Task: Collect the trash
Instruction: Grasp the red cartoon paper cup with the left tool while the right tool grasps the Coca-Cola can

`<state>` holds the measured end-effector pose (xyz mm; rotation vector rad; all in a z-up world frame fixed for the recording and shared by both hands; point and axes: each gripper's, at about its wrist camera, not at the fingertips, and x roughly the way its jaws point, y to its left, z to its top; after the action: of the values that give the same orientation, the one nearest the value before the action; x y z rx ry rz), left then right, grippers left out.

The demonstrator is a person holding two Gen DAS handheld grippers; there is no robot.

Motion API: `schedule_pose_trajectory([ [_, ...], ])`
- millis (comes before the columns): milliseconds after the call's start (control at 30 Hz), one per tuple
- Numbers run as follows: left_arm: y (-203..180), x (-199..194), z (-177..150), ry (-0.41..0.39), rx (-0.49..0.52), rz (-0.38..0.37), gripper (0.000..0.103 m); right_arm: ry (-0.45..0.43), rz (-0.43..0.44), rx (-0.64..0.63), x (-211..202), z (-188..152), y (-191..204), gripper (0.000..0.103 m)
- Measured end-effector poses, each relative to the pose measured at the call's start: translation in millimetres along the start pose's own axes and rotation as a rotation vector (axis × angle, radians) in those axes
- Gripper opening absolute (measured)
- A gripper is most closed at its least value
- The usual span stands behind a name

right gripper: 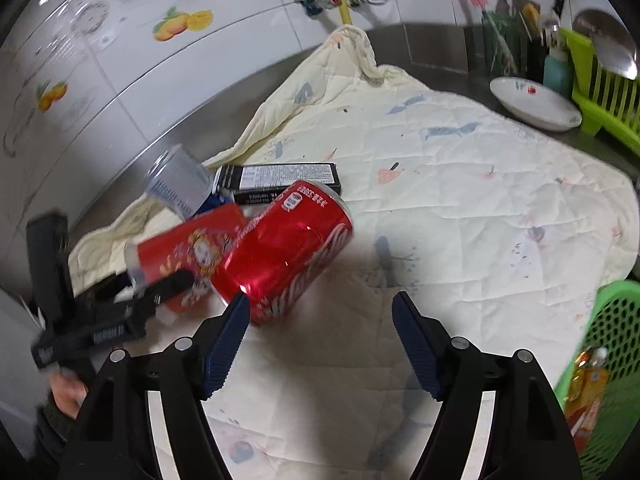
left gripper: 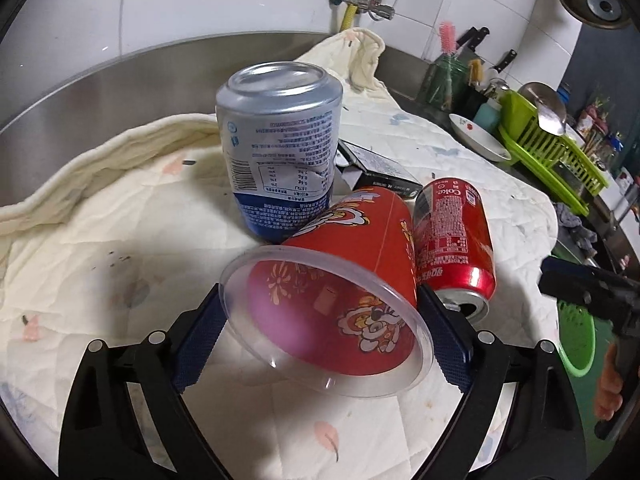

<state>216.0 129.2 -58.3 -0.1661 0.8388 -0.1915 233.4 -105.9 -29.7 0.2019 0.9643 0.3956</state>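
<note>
Trash sits in 1 cluster on the cream quilted cloth point(left gripper: 120, 216) spread over a steel counter: a red cup point(left gripper: 340, 280), a red can point(left gripper: 452, 236), a silver-blue can point(left gripper: 280, 140) and a black box point(left gripper: 376, 168).

The red cup lies on its side, clear rim toward the left gripper point(left gripper: 320, 340). The blue pads point(left gripper: 200, 344) of that gripper flank the rim on both sides, close against it; whether they press on it cannot be told, so the cup is judged bracketed, not yet clamped. Grasping across the wide rim looks suited to a light, easily crushed cup.

The red can lies on its side, touching the cup, opening toward the left camera. It carries the word "Coke" and small white print too fine to read. The right gripper point(right gripper: 320, 320) stands with its pads apart; its left pad is just beside the can, and nothing is between the pads. This appears to be an approach to the can.

The silver-blue can stands upside down behind the cup, with a barcode and an inverted nutrition table. The black box lies flat behind both cans; its white text is illegible.

A green basket point(right gripper: 612, 344) at the cloth's right edge already holds a packet and is probably the collection point.
</note>
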Motion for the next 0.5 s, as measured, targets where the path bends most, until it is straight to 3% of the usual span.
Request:
schedule_pose_trajectory([
  [300,6.2,-19.3,-14.5,0.001,0.006,0.056,0.09,0.084,0.089,0.229,41.2,31.0,-4.7,0.073],
  [500,10.8,-25.1,-19.8,-0.002,-0.006,0.066,0.09,0.132,0.093,0.342,66.3,41.8,-6.6,0.077],
])
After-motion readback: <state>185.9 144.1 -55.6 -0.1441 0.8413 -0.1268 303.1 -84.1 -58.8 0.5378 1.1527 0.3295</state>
